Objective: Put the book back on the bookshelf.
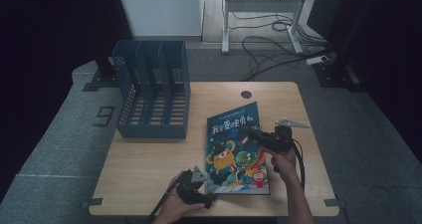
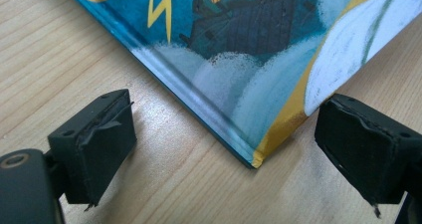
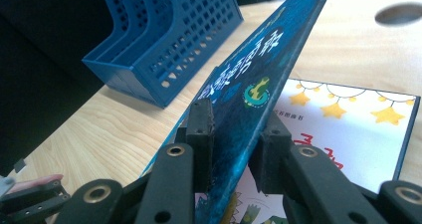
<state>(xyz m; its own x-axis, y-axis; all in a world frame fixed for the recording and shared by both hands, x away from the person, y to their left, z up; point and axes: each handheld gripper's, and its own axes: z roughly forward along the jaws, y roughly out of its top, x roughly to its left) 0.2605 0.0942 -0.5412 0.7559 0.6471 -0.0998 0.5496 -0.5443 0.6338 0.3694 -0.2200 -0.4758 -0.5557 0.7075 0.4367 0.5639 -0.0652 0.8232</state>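
the book (image 1: 237,149) lies on the table (image 1: 149,159), right of the rack (image 1: 152,87). its cover (image 3: 249,79) is pinched by the right gripper (image 3: 234,134) for lifting; the left gripper (image 2: 224,144) is held wide around the corner (image 2: 256,159), likely as a stop.

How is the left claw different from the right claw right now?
The right claw is shut on the book's front cover, lifting it off the page beneath; the left claw stands open, holding nothing. The left claw sits at the book's near corner; the right claw grips its right edge. Both have black jaws.
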